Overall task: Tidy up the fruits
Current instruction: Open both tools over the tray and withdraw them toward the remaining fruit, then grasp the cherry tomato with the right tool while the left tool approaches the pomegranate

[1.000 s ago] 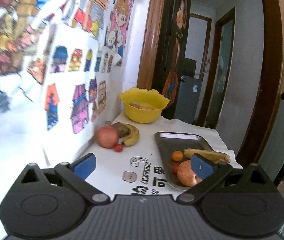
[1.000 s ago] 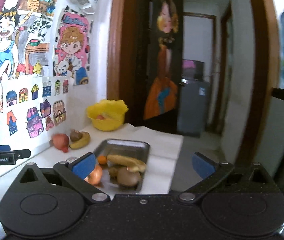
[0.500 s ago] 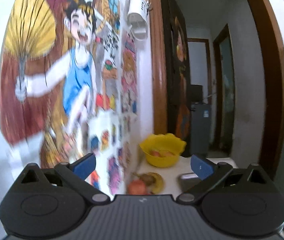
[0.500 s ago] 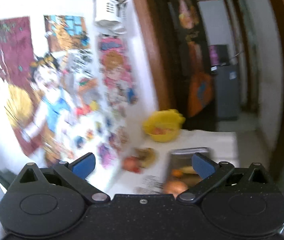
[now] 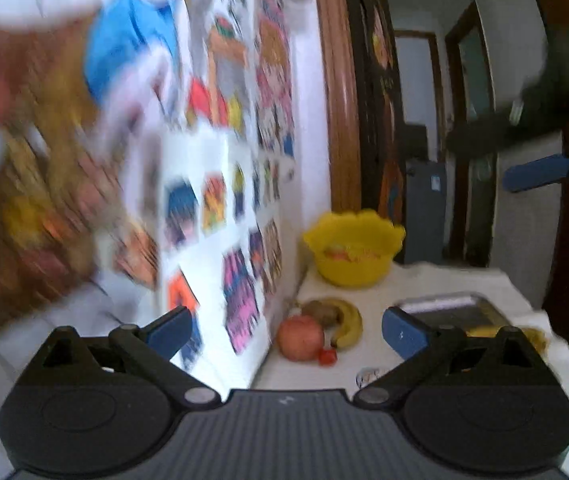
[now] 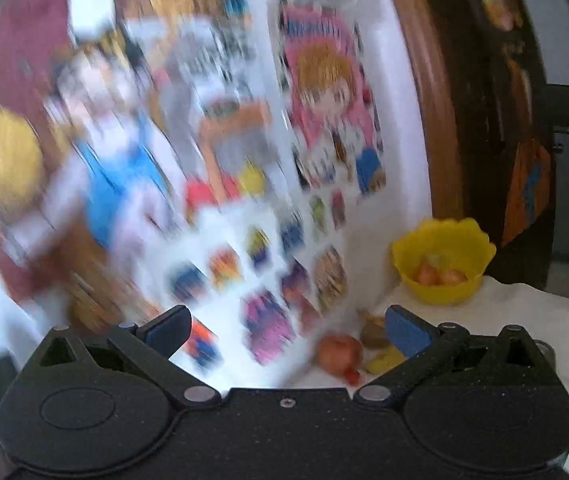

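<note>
A yellow bowl with some fruit in it stands at the back of the white-clothed table. Near the wall lie a red apple, a brown kiwi, a banana and a small red fruit. A metal tray to the right holds another banana. My left gripper is open and empty, well short of the fruit. My right gripper is open and empty too; the bowl, apple and kiwi show beyond it.
A wall covered with colourful cartoon posters runs along the table's left side, blurred by motion. A wooden door frame and a dark doorway lie behind the bowl. The right gripper's blue finger shows high at the right of the left wrist view.
Both cameras swung up toward the poster wall and are now dropping back toward the table. Both grippers stay open and the fruit has not moved.
</note>
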Available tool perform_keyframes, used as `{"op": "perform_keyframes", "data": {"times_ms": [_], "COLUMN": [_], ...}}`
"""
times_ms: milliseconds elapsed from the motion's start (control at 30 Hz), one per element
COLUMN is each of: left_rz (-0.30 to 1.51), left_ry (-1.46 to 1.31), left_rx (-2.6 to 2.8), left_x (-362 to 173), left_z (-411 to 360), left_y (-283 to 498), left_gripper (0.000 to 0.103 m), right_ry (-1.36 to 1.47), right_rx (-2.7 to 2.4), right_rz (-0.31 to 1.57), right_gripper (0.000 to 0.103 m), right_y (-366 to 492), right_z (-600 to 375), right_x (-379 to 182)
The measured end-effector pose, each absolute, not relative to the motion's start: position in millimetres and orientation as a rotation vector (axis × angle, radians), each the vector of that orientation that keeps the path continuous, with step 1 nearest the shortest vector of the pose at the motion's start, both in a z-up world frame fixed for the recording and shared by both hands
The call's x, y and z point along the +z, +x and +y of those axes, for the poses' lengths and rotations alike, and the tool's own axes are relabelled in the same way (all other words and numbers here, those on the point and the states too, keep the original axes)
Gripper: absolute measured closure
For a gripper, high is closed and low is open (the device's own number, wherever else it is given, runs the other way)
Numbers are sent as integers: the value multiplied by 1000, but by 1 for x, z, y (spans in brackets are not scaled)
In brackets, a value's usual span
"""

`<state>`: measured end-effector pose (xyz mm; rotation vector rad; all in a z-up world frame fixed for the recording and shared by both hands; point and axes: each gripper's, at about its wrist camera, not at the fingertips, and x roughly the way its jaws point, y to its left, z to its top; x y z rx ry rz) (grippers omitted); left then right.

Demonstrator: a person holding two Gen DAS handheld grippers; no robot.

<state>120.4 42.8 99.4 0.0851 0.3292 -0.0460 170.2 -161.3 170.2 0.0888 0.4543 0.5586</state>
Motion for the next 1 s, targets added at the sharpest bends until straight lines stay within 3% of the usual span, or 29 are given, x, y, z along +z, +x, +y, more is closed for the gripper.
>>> {"op": "perform_keyframes", "data": {"times_ms": [367, 533, 833, 1000], "left_rz": [443, 446, 469, 488], "left_ry": [143, 164, 189, 195], "left_rx": [-48, -61, -86, -95], "left_x": [43, 34, 22, 18], "left_z": [41, 33, 27, 25], "left_y": [185, 214, 244, 247], "left_gripper": [0, 0, 0, 0], "right_ry": [-420, -501, -555, -502], "right_rx": [789, 892, 1006, 1022], "right_rz": [473, 526, 593, 671], "right_gripper": [1, 2, 24, 40], "right_y": [249, 278, 327, 355], "right_z": [-145, -143, -110, -90], "right_x": [45, 12, -13, -22]}}
